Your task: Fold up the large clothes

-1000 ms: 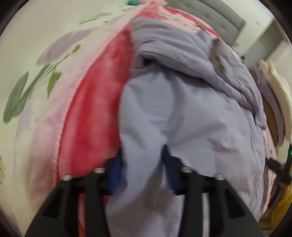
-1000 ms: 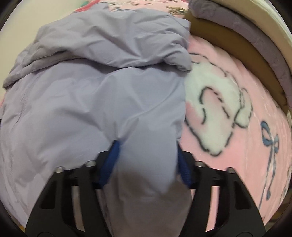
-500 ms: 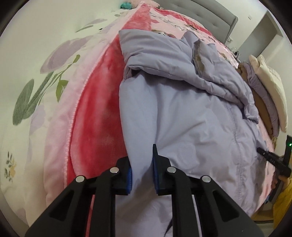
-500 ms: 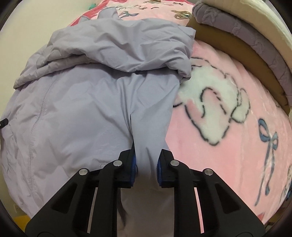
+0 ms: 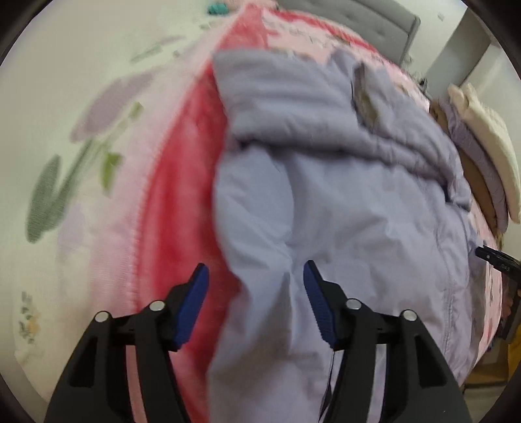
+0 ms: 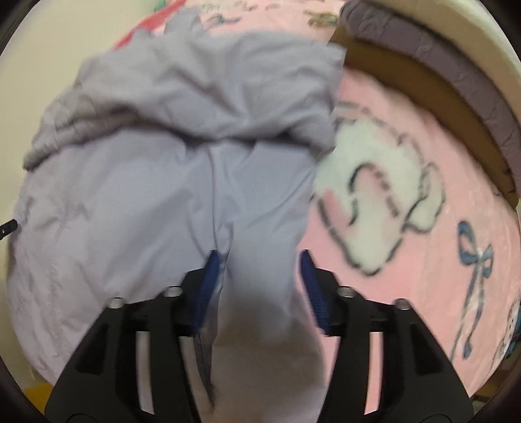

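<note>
Lay spread across the pink blanket (image 6: 423,260) on the bed: lavender padded jacket (image 5: 342,211), top part bunched toward the headboard (image 5: 358,16). Left gripper (image 5: 255,281) and right gripper (image 6: 257,265) both opening, jacket's near hem between unpressed pads. Seen only from right: cartoon print, blue bow. Only from left: floral sheet (image 5: 65,146).

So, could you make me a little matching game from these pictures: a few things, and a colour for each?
Things:
1. jacket
2. blanket
3. gripper pads
4. headboard

Colours:
A. grey
B. pink
C. lilac
D. blue

Pairs: 1-C, 2-B, 3-D, 4-A
</note>
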`<state>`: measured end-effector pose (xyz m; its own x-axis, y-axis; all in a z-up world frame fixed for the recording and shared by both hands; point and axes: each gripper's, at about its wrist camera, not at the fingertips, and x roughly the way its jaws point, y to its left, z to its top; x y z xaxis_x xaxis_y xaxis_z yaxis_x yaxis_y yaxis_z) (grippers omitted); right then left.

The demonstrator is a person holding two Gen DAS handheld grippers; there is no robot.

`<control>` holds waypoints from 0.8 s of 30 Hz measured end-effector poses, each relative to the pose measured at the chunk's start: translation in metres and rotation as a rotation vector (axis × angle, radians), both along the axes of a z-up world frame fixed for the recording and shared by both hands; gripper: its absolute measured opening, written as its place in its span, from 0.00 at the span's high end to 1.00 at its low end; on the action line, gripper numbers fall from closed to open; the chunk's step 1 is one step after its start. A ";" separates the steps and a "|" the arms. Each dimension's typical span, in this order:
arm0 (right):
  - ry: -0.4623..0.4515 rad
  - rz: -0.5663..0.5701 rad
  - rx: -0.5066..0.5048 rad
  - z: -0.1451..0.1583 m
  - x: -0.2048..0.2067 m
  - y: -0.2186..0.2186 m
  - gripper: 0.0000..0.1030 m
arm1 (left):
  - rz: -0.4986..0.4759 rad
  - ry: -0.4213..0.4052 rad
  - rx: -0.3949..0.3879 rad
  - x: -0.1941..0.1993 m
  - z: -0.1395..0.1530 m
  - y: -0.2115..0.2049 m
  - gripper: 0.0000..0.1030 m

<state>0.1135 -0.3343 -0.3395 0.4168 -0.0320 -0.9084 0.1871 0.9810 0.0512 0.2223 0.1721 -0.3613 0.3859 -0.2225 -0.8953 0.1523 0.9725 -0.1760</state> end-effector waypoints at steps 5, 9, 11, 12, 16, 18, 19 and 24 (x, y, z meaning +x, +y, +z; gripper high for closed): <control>-0.219 0.105 0.055 0.062 0.056 -0.006 0.26 | -0.035 -0.137 -0.038 0.047 0.054 -0.014 0.34; -0.302 0.215 0.119 0.074 0.159 0.000 0.27 | -0.171 -0.194 -0.147 0.137 0.077 -0.073 0.24; -0.282 0.265 0.140 0.072 0.218 0.013 0.28 | -0.241 -0.169 -0.200 0.194 0.076 -0.112 0.22; -0.260 0.280 0.149 0.070 0.241 0.016 0.28 | -0.261 -0.164 -0.195 0.217 0.074 -0.129 0.21; -0.210 0.334 0.133 0.059 0.331 0.034 0.30 | -0.299 -0.017 -0.166 0.310 0.043 -0.185 0.20; -0.154 0.370 0.136 0.050 0.368 0.040 0.30 | -0.288 0.089 -0.182 0.342 0.021 -0.202 0.20; -0.124 0.390 0.143 0.044 0.382 0.044 0.30 | -0.292 0.123 -0.190 0.357 0.013 -0.210 0.20; -0.006 0.460 0.117 0.017 0.431 0.055 0.37 | -0.297 0.163 -0.180 0.383 -0.008 -0.231 0.20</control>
<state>0.5442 -0.2789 -0.3221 0.3686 0.2591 -0.8927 -0.2662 0.9496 0.1657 0.6050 -0.0590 -0.3696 0.1365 -0.4625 -0.8760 0.3786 0.8415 -0.3853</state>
